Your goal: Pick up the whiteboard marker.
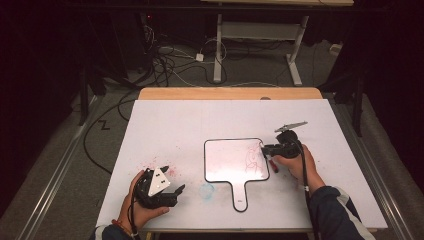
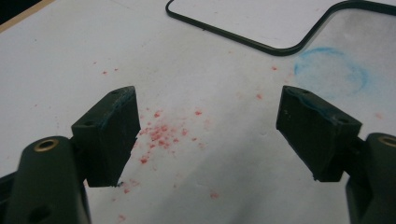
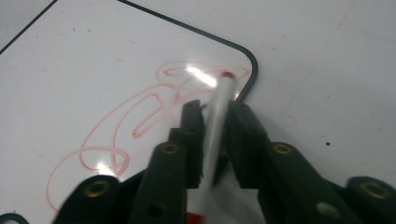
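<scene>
Drawing on the whiteboard (image 1: 227, 160) looks partly done; red scribble (image 3: 140, 116) covers its right-hand part, looping lines already laid down, the left part is bare apart from faint pink haze; my guess is either more strokes to add or the marker comes off the board next; can't tell which. Right gripper (image 3: 215, 112) is clamped on the marker (image 3: 219, 116), white barrel pinched between both jaws, red tip (image 3: 227, 74) pointing forward and sitting over the scribble near the board's rounded corner; whether the tip touches the surface I can't tell; in the high view the right gripper (image 1: 270, 149) sits at the board's right edge. Left gripper (image 2: 208, 135) is wide open, nothing between the jaws; it hangs over bare tabletop (image 2: 60, 65) speckled with red crumbs (image 2: 161, 135), left of the board's handle (image 1: 241, 197) and apart from it; a faint blue ring smudge (image 2: 329, 70) lies just beside the board's frame. Left gripper (image 1: 170, 192) is idle from what I see; the board lies flat, unheld.
</scene>
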Demonstrator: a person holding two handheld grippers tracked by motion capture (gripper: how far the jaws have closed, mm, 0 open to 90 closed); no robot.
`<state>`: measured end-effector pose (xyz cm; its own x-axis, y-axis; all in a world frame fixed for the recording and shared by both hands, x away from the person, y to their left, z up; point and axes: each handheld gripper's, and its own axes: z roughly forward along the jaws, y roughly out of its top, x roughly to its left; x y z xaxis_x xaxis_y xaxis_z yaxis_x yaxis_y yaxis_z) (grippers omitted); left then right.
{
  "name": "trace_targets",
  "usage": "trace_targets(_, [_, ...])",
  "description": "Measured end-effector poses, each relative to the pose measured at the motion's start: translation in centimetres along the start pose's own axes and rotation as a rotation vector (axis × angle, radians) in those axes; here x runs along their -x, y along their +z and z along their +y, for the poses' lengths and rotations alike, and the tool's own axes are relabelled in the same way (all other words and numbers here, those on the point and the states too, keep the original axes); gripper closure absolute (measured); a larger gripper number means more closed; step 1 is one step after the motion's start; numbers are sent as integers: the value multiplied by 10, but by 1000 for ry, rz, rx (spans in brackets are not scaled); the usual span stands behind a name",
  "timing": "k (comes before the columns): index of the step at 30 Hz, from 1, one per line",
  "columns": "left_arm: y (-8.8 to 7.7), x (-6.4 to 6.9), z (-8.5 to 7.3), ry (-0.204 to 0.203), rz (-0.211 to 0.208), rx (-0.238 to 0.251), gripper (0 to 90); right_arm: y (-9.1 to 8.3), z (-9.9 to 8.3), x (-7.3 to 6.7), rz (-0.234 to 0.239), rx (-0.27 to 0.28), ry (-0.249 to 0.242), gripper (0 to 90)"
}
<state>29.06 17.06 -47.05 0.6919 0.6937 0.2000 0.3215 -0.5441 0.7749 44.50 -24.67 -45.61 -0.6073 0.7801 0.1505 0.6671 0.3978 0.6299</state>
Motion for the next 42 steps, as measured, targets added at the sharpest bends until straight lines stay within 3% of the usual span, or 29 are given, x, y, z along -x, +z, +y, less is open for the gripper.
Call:
trace_targets(2, [1, 0, 1, -2, -1, -6, 205, -1, 0, -2, -25, 0, -24, 812])
trace_targets(4, [2, 1, 1, -13, -10, -13, 205, -2, -1, -2, -11, 5, -18, 812])
trace_targets(9, [5, 1, 7, -50, -35, -6, 208, -16, -1, -8, -18, 78, -36, 813])
trace_targets(10, [7, 2, 11, -63, -44, -2, 208, -26, 0, -14, -9, 124, -44, 813])
trace_targets(13, [9, 2, 22, -98, -74, 40, 212, -37, 0, -24, 14, 174, -65, 813])
trace_targets(16, [13, 5, 39, -136, -122, 98, 229, -45, 0, -39, 49, 229, -93, 813])
trace_targets(17, [17, 10, 51, -149, -171, 133, 232, -48, -1, -43, 70, 246, -104, 813])
trace_targets(18, [17, 10, 51, -149, -171, 133, 234, -48, -1, -43, 70, 246, -104, 813])
trace_targets(21, [27, 22, 71, -152, -249, 177, 246, -54, -2, -65, 138, 309, -149, 813])
trace_targets(27, [56, 50, 109, -163, -372, 222, 277, -58, -3, -96, 201, 355, -203, 813])
trace_targets(31, [66, 55, 119, -186, -407, 236, 339, -60, -7, -110, 219, 381, -222, 813])
trace_targets(32, [71, 56, 123, -196, -434, 248, 358, -61, -7, -112, 215, 386, -227, 813])
trace_targets(37, [75, 60, 127, -208, -468, 276, 454, -62, -11, -115, 230, 407, -228, 813])
trace_targets(38, [75, 60, 128, -202, -482, 279, 509, -63, -11, -115, 224, 411, -227, 813])
trace_targets(40, [75, 62, 129, -198, -485, 283, 523, -63, -11, -115, 218, 411, -226, 812])
trace_targets(42, [75, 62, 129, -196, -476, 284, 598, -65, -12, -114, 227, 424, -218, 813])
